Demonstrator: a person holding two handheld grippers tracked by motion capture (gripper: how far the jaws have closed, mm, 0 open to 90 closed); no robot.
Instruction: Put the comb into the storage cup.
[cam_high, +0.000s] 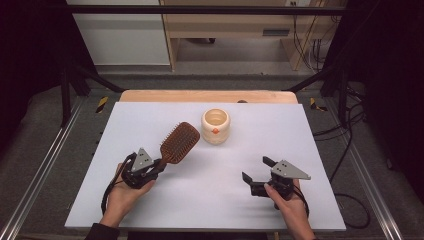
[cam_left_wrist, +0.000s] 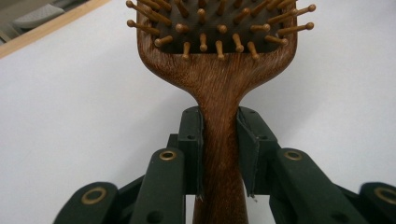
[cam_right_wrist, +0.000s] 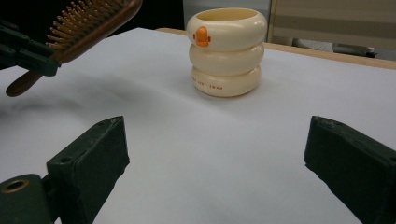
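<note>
In the high view, lower left of frame, the person's left hand (cam_high: 121, 196) holds the left gripper (cam_high: 159, 165), jaws clamped on the handle of a wooden hairbrush (cam_high: 178, 142). The brush head points up and right from the gripper toward the middle of the frame, bristles facing up. In the left gripper view the brush handle (cam_left_wrist: 219, 154) runs straight up the centre, both black pads pressed flat to its two sides, and the bristle pad sits at the top edge. In the right gripper view the brush (cam_right_wrist: 88, 21) sits at the upper left, off the white table (cam_right_wrist: 187, 140), with a soft shadow under it.

Centre of the high view, just right of the brush head and apart from it, a cream ringed cup (cam_high: 215, 126) with an orange mark stands upright on the table (cam_high: 210, 200). The right gripper view has the cup (cam_right_wrist: 227, 51) at top centre.

Lower right of the high view, the right hand (cam_high: 292, 210) holds the right gripper (cam_high: 256, 170), jaws spread wide with nothing between them, pointing up-left.
</note>
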